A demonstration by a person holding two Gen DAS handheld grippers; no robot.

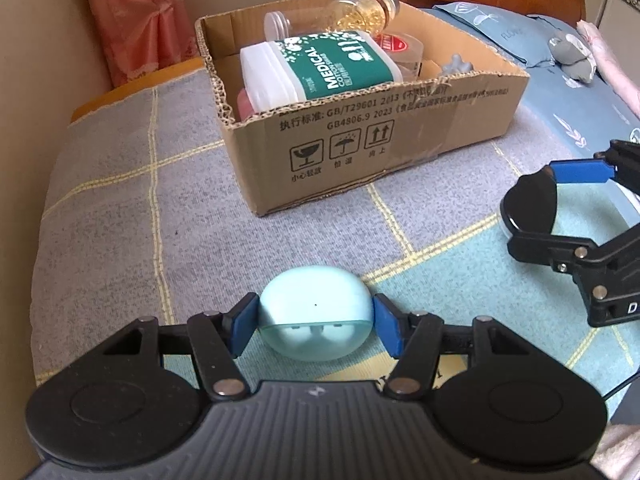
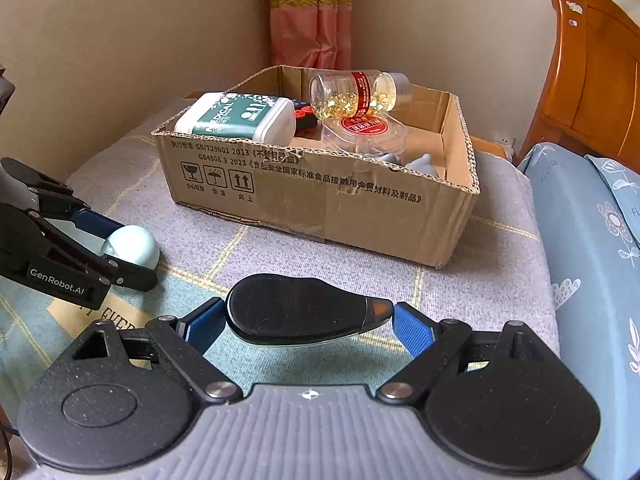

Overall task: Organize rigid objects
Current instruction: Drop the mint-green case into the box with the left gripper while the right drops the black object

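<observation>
My left gripper is shut on a pale blue earbud case that rests on the checked blanket; it also shows in the right wrist view. My right gripper is shut on a flat black teardrop-shaped device with an orange tip, seen edge-on in the left wrist view. An open cardboard box stands beyond both, also seen in the right wrist view. It holds a green medical cotton swab tub, a clear bottle of yellow capsules and a clear round container with a red label.
The blanket covers a bed corner against beige walls. A pink curtain hangs behind the box. A blue pillow and a wooden headboard lie to the right.
</observation>
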